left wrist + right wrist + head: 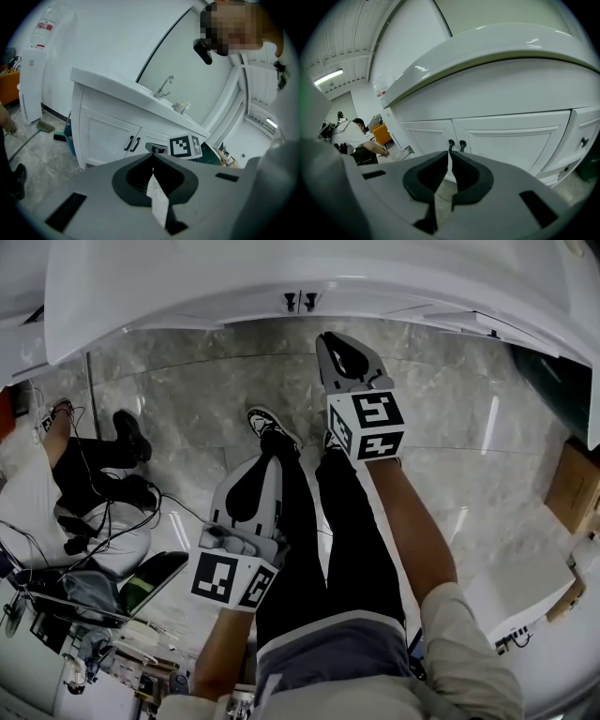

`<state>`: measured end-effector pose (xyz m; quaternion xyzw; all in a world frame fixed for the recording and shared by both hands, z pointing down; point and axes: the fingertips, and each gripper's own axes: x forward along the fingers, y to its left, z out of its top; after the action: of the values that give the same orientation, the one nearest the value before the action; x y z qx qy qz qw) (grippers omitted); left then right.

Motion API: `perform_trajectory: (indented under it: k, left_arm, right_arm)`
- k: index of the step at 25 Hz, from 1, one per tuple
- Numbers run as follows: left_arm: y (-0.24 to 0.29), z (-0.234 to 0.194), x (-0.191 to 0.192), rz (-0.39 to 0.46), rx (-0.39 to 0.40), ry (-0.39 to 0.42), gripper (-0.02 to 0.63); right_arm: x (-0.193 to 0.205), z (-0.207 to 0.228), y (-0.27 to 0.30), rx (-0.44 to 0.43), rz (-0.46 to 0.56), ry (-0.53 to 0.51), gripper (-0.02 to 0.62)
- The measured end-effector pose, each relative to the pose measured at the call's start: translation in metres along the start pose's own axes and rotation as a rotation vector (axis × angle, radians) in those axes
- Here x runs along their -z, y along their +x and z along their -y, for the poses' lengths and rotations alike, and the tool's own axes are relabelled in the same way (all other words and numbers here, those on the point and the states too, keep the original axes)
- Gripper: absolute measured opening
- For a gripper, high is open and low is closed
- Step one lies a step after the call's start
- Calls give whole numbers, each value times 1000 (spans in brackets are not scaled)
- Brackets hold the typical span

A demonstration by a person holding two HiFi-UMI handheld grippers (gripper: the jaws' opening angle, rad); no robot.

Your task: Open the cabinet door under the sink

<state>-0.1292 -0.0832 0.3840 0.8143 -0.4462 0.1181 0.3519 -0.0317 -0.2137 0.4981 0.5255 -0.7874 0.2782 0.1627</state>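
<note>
The white vanity cabinet [511, 140] under the sink has its 2 panelled doors flat and closed, and their 2 black bar handles [451, 143] sit side by side at the centre seam. The grey two-jaw right gripper [449, 154] points at that seam. In its own view its tips lie just below the handles and apart from them, and its jaws are clenched, with only a sliver between the tips and nothing in them. In the head view this gripper reaches up toward the cabinet front, under the curved white countertop [281, 268]. The grey two-jaw left gripper [270, 460] is held lower, beside the person's dark trouser legs and well apart from the cabinet. The left gripper view shows its jaws pressed together on nothing. That view takes in the cabinet from one side, with a chrome faucet [164, 86] on top and a white water dispenser [33, 79] against the wall at the left. The grey marble floor [187, 390] runs beneath. A seated person [56, 484] is on it at the left among black cables, and a brown cardboard box [572, 486] lies at the right.
</note>
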Motion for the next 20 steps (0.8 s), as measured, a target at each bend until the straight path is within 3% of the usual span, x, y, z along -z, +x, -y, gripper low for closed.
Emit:
perform_trajectory:
  k: [7, 20]
  left_arm:
    - [6, -9, 8, -15, 11, -5, 2]
    - [4, -12, 22, -53, 44, -21, 2]
  right_arm:
    - [4, 6, 29, 21, -16, -9, 18]
    - [8, 25, 66, 60, -64, 71, 74]
